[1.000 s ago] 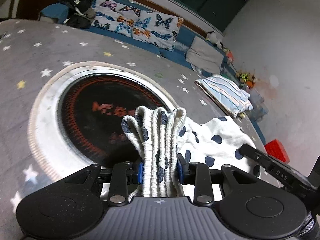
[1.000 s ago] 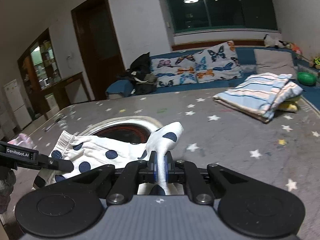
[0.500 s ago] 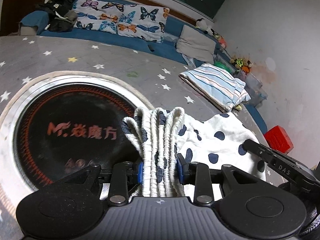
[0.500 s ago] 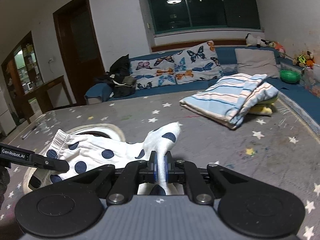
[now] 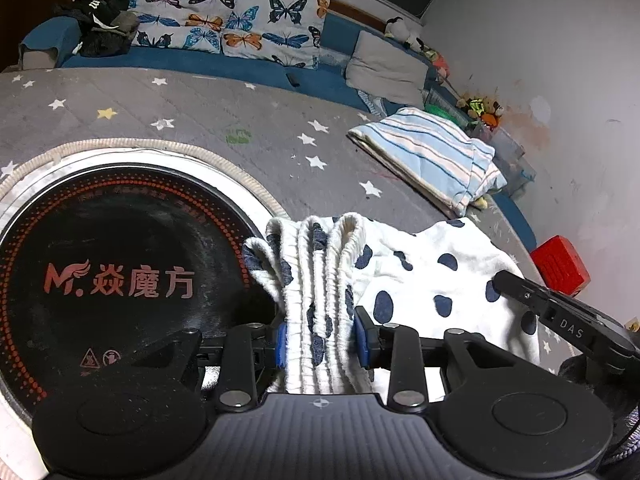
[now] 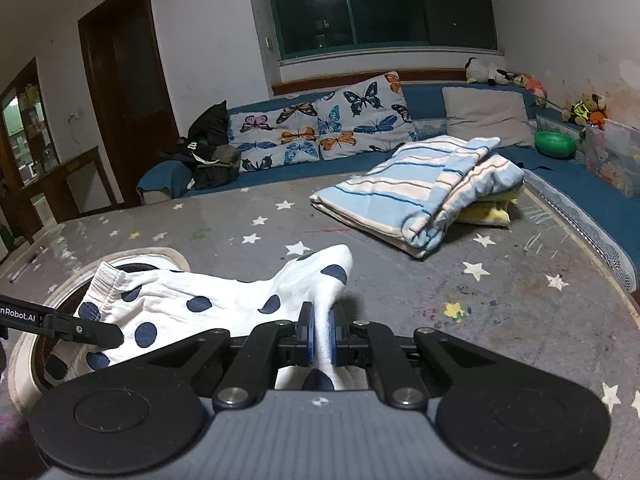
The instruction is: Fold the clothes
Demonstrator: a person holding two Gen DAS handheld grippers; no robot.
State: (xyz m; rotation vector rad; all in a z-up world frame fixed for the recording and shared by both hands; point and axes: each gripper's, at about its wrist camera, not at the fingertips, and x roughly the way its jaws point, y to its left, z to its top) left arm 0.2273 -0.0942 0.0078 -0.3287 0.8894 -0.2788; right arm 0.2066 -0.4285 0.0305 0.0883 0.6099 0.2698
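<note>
Home living room: blue sofa [image 6: 580, 176] with butterfly cushions [image 6: 320, 128], plush toys [image 6: 486, 72], wooden door [image 6: 124, 92] at left.

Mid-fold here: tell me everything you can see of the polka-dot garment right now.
The polka-dot garment is white, soft-looking fabric with dark blue dots and a ribbed, gathered waistband. The left tool is clamped on that bunched waistband; the right tool is shut on a thin end of the cloth. It stretches between them, part over the round black-centred inset and part over the grey star-print surface. Whether it rests on them is unclear.
</note>
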